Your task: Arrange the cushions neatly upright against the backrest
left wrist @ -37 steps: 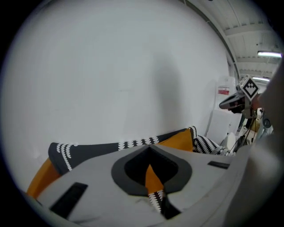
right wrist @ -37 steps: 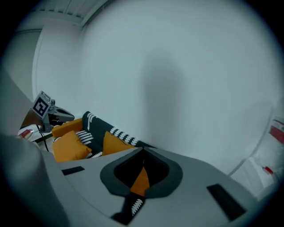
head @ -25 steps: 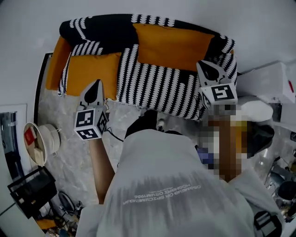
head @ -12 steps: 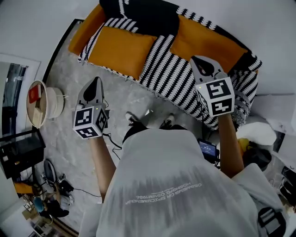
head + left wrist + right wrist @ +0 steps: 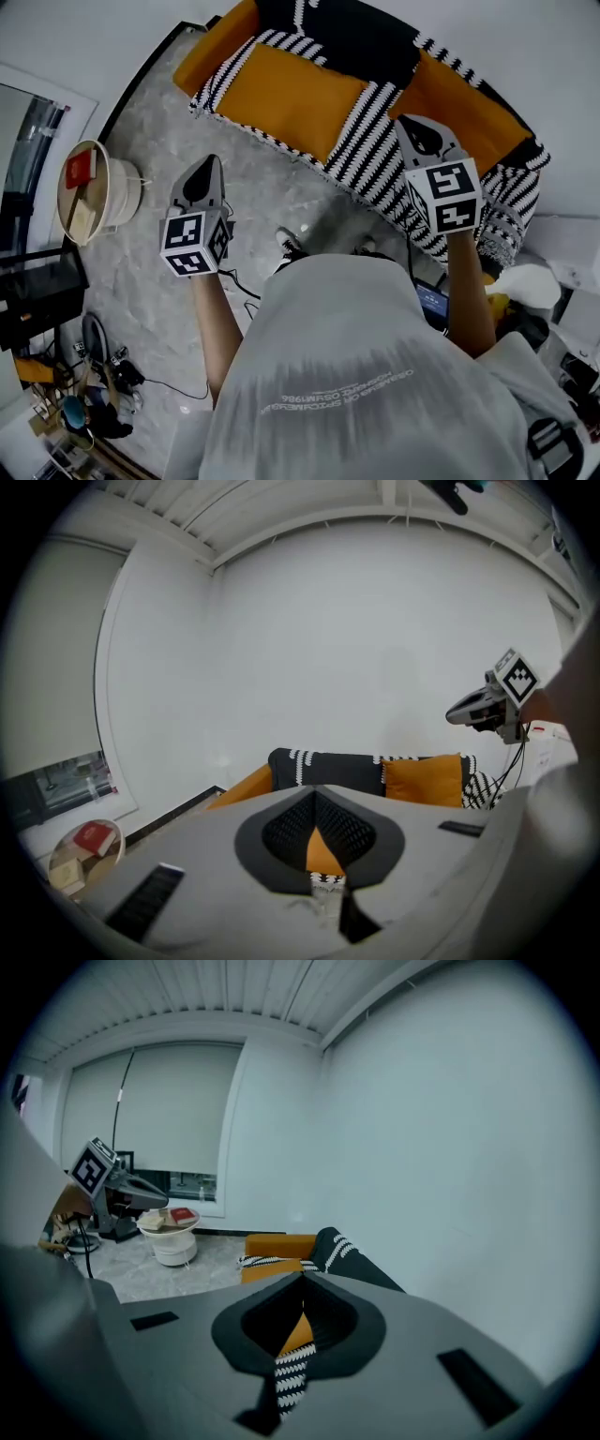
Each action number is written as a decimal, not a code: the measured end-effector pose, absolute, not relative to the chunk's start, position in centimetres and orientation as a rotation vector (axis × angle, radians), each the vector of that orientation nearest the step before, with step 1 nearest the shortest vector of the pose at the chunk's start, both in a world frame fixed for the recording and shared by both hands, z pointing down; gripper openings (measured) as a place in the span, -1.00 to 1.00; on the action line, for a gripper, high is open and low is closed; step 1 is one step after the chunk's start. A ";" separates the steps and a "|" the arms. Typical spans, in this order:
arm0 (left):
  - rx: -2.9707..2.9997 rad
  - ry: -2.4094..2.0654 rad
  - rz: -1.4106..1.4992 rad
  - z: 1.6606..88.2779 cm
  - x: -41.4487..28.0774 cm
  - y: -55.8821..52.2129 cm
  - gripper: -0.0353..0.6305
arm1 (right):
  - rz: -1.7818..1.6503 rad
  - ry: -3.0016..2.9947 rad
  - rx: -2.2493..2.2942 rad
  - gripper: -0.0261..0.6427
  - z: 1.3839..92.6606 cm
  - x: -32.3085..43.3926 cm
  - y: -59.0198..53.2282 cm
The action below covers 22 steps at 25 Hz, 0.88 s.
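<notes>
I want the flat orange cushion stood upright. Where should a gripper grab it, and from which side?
Grip the flat orange cushion by its front edge, coming from the floor side of the sofa. It seems to lie flat on the seat with that edge exposed toward the person, its rear edge at the backrest. The left gripper, nearer, is shut.

The left gripper [image 5: 209, 165], jaws closed on nothing, is held out just short of the sofa [image 5: 367, 161]; the right gripper [image 5: 409, 127], likewise closed and empty, hovers over the sofa's seat.
</notes>
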State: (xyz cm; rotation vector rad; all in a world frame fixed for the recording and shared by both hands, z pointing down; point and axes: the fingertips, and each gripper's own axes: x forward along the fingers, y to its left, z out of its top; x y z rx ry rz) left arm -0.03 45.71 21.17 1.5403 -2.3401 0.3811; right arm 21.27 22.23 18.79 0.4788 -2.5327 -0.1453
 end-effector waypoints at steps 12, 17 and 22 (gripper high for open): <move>1.583 -2.265 0.377 24.0 -10.3 50.6 -0.90 | -0.107 -2.457 0.505 -0.91 20.6 12.2 27.0; 1.589 -2.235 0.398 24.8 -13.6 50.7 -0.90 | -0.101 -2.433 0.464 -0.91 21.4 8.3 28.0; 1.585 -2.191 0.422 26.1 -17.4 49.8 -0.90 | -0.077 -2.410 0.462 -0.91 22.5 4.6 26.9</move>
